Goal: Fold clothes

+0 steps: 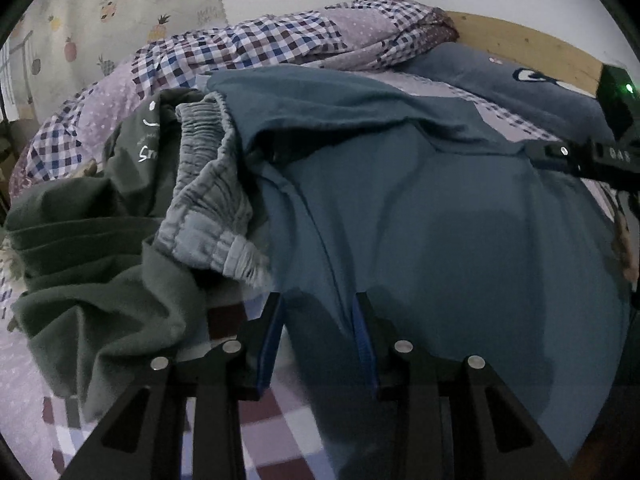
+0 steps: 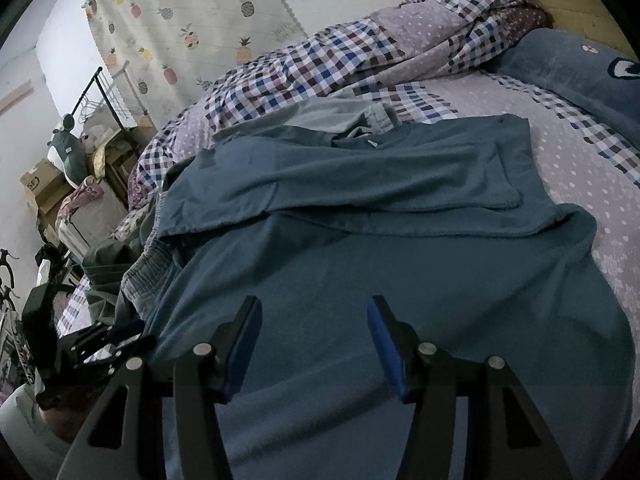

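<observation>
At your far left on the bed [image 1: 24, 364], a dark green garment [image 1: 92, 248] lies crumpled, with grey shorts [image 1: 208, 200] bunched against its right edge. Next comes the blue T-shirt [image 1: 420, 208], spread flat across the checked sheet, sleeves folded inward over its chest. Your left gripper [image 1: 318, 320] has its fingers apart, straddling the shirt's left side edge without pinching it. Your right gripper [image 2: 314, 316] hovers over the shirt's lower body, fingers wide apart, gripping nothing. A blue pillow [image 2: 576, 64] rests far right.
</observation>
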Demonstrator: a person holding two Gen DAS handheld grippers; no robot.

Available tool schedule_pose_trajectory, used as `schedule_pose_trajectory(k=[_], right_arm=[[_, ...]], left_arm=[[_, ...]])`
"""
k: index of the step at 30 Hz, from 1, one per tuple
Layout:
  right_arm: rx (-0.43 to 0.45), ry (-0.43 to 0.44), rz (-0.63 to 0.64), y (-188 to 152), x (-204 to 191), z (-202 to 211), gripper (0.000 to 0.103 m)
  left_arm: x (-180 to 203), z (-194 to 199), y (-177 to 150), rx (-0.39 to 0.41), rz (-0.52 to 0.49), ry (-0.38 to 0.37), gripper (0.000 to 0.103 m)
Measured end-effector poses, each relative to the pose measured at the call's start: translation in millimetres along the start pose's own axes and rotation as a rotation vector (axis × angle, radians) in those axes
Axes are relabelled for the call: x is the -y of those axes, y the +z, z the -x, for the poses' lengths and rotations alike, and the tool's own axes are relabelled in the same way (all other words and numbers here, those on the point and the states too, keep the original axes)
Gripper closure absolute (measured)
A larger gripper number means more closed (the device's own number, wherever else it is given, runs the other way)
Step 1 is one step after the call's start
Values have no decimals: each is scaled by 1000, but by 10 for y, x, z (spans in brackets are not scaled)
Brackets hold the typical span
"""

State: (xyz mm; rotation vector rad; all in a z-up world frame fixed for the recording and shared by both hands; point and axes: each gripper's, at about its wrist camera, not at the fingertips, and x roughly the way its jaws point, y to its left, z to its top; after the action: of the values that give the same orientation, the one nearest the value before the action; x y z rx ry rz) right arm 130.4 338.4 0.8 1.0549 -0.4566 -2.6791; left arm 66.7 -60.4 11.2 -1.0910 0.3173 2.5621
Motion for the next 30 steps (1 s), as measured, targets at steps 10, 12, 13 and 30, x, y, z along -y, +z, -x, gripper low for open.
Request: schedule_pose_trajectory(k=[10, 12, 13, 30], right_arm=[[-3, -2, 41, -43, -155, -38, 45], [2, -7, 45, -37, -161, -33, 45], [4, -8, 45, -34, -161, -30, 44], [15, 36, 43, 9, -273, -27, 44]], left_arm=[[107, 32, 16, -2, -60, 185, 59], [78, 45, 21, -2, -57, 230, 59], [37, 57, 17, -6, -48, 251, 59], [344, 304, -196, -31, -174, 178, 59]])
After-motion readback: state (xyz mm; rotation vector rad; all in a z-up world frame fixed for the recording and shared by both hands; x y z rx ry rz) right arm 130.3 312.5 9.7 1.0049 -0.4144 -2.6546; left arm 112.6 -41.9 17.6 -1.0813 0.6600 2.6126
